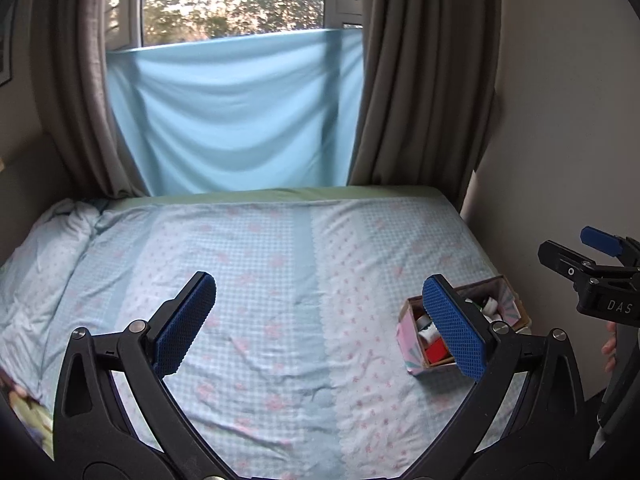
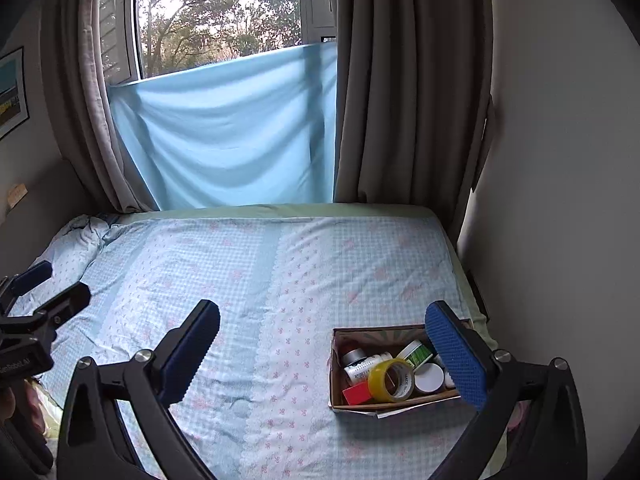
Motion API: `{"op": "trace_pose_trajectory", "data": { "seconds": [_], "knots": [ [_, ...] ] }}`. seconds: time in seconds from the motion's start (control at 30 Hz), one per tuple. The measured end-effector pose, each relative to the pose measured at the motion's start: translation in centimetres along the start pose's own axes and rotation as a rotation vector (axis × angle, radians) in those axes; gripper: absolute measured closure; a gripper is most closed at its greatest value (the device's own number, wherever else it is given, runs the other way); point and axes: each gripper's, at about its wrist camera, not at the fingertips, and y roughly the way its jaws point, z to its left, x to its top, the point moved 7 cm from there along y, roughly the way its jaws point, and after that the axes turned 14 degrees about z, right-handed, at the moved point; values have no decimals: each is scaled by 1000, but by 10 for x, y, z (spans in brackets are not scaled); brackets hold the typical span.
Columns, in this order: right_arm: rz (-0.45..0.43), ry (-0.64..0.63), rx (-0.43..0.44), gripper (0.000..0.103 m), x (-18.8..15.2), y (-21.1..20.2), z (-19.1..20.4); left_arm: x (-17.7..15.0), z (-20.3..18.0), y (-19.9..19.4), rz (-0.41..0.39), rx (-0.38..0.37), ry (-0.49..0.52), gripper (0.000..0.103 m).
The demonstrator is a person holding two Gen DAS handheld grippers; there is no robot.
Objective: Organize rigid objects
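The left gripper [image 1: 320, 320] is hovering above the bed [image 1: 260, 280] with its jaws spread wide and nothing between them; only the light blue checked bedspread is showing in the gap. The right gripper [image 2: 322, 354] is likewise hanging over the bed with its jaws standing wide apart and holding nothing.

The cardboard box [image 2: 335, 376] is sitting on the bedspread, and in the right wrist view it is lying just inside the right jaw, whose blue pad is overlapping the box's right end. Inside the box, a yellow tape roll [image 2: 390, 380] is leaning near the front wall, with a red block [image 2: 356, 393] touching it on the side toward the left jaw. A white bottle [image 2: 362, 366] is lying behind the tape, a white lid [image 2: 429, 378] is resting just beside the tape toward the right jaw, and a green-labelled container [image 2: 418, 354] is sitting farther back.

In the left wrist view, the same box [image 1: 408, 348] is showing partly behind the left gripper's right jaw, well outside the gap. The right gripper [image 1: 592, 264] is appearing beyond that jaw at the frame's edge.

Ahead of both pairs of jaws, a pale blue sheet [image 2: 224, 132] is hanging across the window [image 2: 216, 12] between brown curtains [image 2: 408, 80].
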Motion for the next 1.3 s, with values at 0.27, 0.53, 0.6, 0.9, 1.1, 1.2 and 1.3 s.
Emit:
{"op": "trace_pose_trajectory", "data": {
  "seconds": [0.27, 0.53, 0.6, 0.9, 1.1, 1.2, 1.3],
  "knots": [
    [8, 8, 3, 1, -4, 6, 2, -7, 14, -2, -5, 1, -46, 0],
    [-3, 8, 3, 1, 2, 6, 0, -4, 10, 6, 13, 10, -39, 0],
    [-3, 6, 3, 1, 2, 7, 0, -4, 9, 5, 12, 11, -36, 0],
    [-6, 8, 1, 1, 4, 8, 0, -3, 6, 7, 17, 11, -31, 0],
    [-9, 9, 0, 1, 5, 9, -2, -3, 6, 7, 19, 11, -31, 0],
    [-12, 9, -2, 1, 6, 8, -2, -3, 6, 8, 23, 12, -29, 0],
    [-14, 8, -2, 1, 6, 8, -2, -3, 5, 9, 23, 13, -29, 0]
  ]
}}
